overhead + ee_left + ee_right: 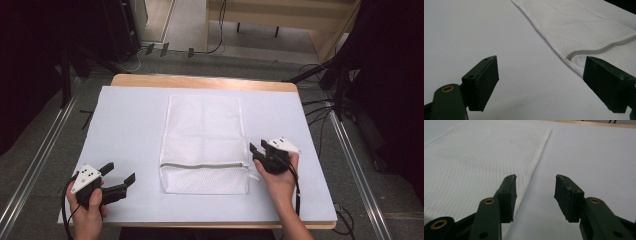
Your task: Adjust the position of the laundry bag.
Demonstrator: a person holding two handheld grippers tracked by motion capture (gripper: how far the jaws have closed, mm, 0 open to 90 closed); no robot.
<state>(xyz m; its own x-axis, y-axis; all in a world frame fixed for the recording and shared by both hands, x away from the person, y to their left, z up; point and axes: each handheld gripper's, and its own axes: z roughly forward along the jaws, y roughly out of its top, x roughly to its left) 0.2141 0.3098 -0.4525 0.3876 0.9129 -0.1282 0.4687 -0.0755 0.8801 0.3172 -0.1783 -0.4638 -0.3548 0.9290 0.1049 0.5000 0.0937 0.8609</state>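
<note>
A white mesh laundry bag (204, 140) lies flat in the middle of the white table top (125, 115), with its grey zipper (202, 165) running across near its front end. My left gripper (121, 171) is held at the front left, a hand's width from the bag, open with nothing between its jaws. In the left gripper view the open gripper (540, 65) faces the bag's corner (579, 32) and zipper (604, 48). My right gripper (257, 148) sits just right of the zipper's end, open and empty. The right gripper view has the gripper (535, 178) astride the bag's edge (479, 160).
The white top rests on a wooden table whose far edge (200, 81) shows. Metal floor rails (350, 150) run along both sides. Cables (315, 107) and black stands (67, 70) surround the table. A light wooden bench (280, 15) stands beyond.
</note>
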